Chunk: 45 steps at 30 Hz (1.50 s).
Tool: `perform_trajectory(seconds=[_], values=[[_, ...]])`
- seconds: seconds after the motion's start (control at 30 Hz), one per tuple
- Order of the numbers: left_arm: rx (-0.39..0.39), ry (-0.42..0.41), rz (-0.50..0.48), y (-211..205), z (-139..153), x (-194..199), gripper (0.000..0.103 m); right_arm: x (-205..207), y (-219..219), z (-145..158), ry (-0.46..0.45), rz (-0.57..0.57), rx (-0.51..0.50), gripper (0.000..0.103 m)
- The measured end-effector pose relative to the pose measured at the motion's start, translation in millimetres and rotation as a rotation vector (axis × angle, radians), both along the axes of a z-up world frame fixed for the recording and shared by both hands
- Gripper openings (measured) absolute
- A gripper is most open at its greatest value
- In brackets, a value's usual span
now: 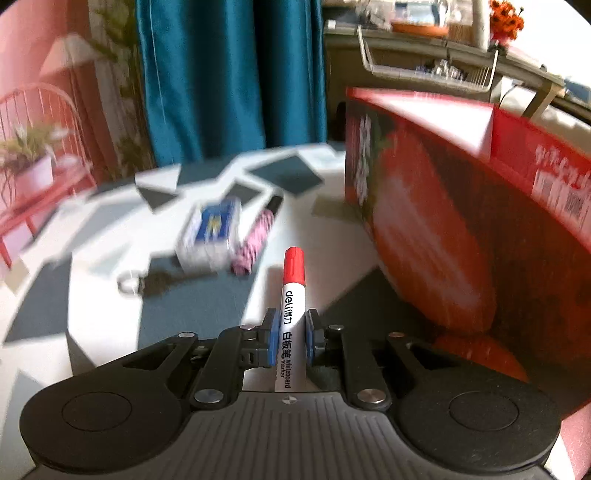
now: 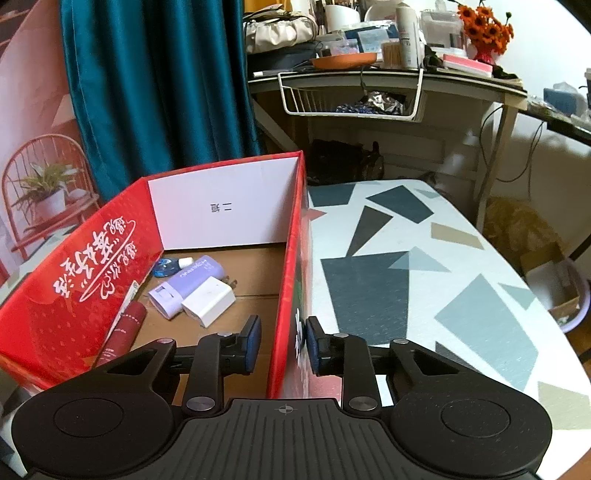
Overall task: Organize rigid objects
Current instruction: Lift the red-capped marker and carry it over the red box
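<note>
My left gripper [image 1: 291,338] is shut on a white whiteboard marker with a red cap [image 1: 292,295], held above the table beside the red cardboard box [image 1: 443,221]. On the table beyond lie a blue-and-white box [image 1: 210,232] and a pink patterned tube [image 1: 256,236], both blurred. My right gripper [image 2: 283,341] straddles the box's right wall [image 2: 291,258], one finger inside and one outside, with a gap to each pad. Inside the box lie a white charger [image 2: 208,301], a lilac tube [image 2: 186,286], a dark red tube [image 2: 122,332] and a small blue item [image 2: 162,266].
The table [image 2: 424,277] has a white top with grey and tan shapes. A small white ring-like thing [image 1: 129,284] lies left of the blue-and-white box. Behind stand a teal curtain [image 2: 155,81], a cluttered desk with a wire basket [image 2: 351,96], and orange flowers [image 2: 487,29].
</note>
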State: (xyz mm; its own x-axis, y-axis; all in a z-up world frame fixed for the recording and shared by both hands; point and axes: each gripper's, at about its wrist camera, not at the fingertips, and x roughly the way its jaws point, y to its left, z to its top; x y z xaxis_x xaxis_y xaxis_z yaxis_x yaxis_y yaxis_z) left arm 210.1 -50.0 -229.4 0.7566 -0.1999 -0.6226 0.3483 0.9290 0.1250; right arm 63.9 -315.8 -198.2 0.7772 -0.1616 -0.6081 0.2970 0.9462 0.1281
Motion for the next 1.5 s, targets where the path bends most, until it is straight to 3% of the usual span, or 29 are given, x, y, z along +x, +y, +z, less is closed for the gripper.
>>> perform_trajectory(seconds=[0.33, 0.6, 0.87, 1.17, 1.3, 1.5], values=[[-0.088, -0.061, -0.009, 1.6, 31.9, 4.8, 0.016, -1.2, 4.9, -0.5, -0.006, -0.044, -0.045, 0.012], [-0.141, -0.060, 0.014, 7.8, 42.5, 7.0, 0.016, -4.1, 5.1, -1.2, -0.035, -0.072, -0.039, 0.011], [-0.164, -0.112, -0.017, 2.0, 70.0, 11.6, 0.016, -4.7, 5.0, -1.2, -0.041, -0.074, -0.038, 0.011], [-0.178, -0.130, -0.144, -28.0, 94.9, 19.1, 0.016, -4.3, 6.0, -0.7, -0.040, -0.070, -0.036, 0.011], [-0.139, -0.168, -0.246, -54.2, 99.9, 18.6, 0.016, -4.5, 5.8, -0.7, -0.041, -0.068, -0.031, 0.011], [-0.079, -0.147, -0.333, -91.4, 92.3, 27.0, 0.016, -4.1, 4.2, -0.6, -0.038, -0.063, -0.020, 0.014]])
